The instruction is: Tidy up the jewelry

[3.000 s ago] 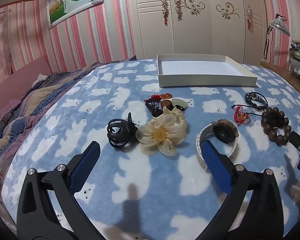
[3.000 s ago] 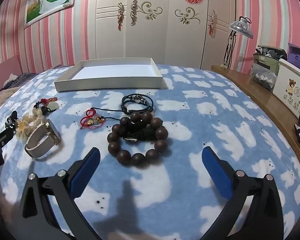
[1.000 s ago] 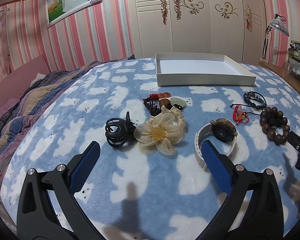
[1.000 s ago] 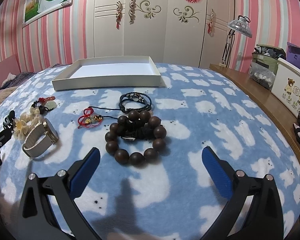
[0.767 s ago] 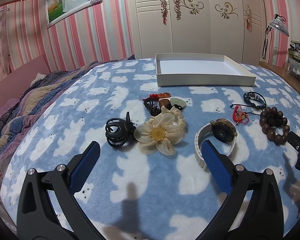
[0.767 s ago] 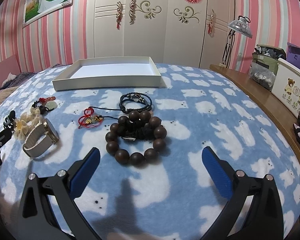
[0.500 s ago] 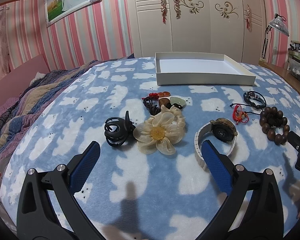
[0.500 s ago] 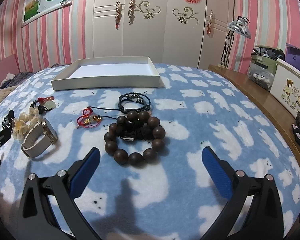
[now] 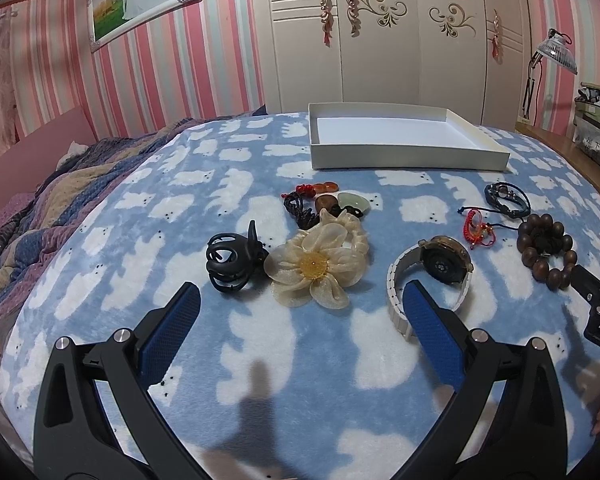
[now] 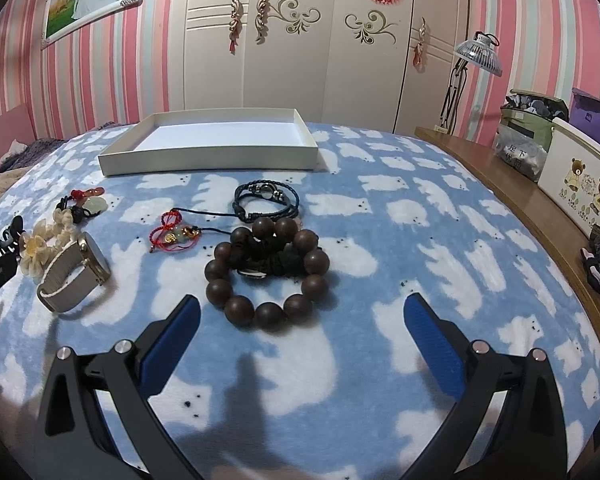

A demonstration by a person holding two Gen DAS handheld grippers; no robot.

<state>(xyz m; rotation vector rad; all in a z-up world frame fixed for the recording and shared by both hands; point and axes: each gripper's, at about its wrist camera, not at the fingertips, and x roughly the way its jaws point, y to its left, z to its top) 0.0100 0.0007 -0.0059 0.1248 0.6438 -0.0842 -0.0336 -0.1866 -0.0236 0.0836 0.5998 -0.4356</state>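
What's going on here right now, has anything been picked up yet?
Nothing is picked up yet. A person holds both grippers open above the bed: the left gripper faces the cream flower hair clip, black claw clip and watch, while the right gripper faces the wooden bead bracelet. The white tray at the far side holds nothing, and all the jewelry lies loose on the blue blanket.
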